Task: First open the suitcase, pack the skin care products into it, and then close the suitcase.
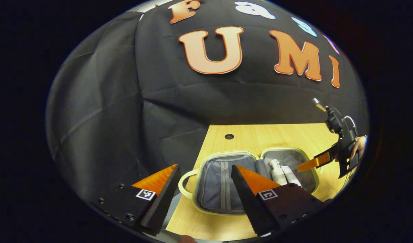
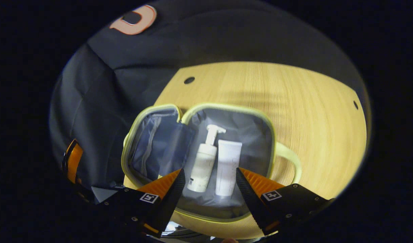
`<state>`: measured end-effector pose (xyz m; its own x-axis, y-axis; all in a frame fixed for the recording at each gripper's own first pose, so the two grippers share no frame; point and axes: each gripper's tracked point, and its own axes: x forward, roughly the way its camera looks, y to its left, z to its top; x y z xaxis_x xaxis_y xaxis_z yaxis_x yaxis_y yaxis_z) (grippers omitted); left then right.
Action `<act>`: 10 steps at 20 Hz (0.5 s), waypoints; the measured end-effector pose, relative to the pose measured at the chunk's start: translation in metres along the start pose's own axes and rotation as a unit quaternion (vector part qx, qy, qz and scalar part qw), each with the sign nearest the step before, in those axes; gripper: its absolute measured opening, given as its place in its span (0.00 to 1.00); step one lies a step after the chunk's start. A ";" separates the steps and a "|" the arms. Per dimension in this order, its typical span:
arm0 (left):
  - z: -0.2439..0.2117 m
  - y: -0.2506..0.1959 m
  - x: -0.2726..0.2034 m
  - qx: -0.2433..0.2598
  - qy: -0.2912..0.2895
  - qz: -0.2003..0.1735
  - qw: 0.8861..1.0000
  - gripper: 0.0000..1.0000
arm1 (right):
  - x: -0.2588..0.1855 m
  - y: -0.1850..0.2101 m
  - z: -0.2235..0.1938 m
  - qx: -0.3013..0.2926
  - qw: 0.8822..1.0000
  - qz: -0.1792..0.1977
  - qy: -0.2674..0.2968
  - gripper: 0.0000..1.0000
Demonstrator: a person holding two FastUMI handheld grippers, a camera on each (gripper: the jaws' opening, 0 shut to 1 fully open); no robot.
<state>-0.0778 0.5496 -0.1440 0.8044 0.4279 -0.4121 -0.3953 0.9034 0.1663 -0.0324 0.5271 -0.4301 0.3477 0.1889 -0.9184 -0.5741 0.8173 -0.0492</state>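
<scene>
Your left gripper [image 1: 204, 170] has wedge-shaped fingers with toothed inner edges; each black base carries a square coded marker and small screws; your right gripper [image 2: 209, 173] matches, markers just behind its fingers.

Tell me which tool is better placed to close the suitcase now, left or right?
Probably left. The left tool hangs open at the zippered lid half of the suitcase, which must fold over. The right tool hangs open above the pump bottle and tube.
</scene>
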 end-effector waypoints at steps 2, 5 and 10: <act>0.002 0.029 0.012 -0.013 -0.007 0.011 1.000 0.94 | -0.022 0.016 0.028 -0.017 0.998 0.008 -0.066 0.96; -0.008 0.073 0.035 -0.036 -0.005 0.004 0.999 0.94 | -0.053 0.031 0.056 -0.022 0.990 0.001 -0.140 0.95; -0.058 0.106 0.098 -0.121 0.037 -0.091 0.988 0.98 | -0.098 0.040 0.068 -0.020 0.976 -0.024 -0.215 0.95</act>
<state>-0.0662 0.6858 -0.2187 0.8407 0.2486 -0.4810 -0.3498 0.9275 -0.1320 -0.0385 0.5781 -0.3151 0.6496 0.3685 -0.6650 -0.5748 0.8106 -0.1123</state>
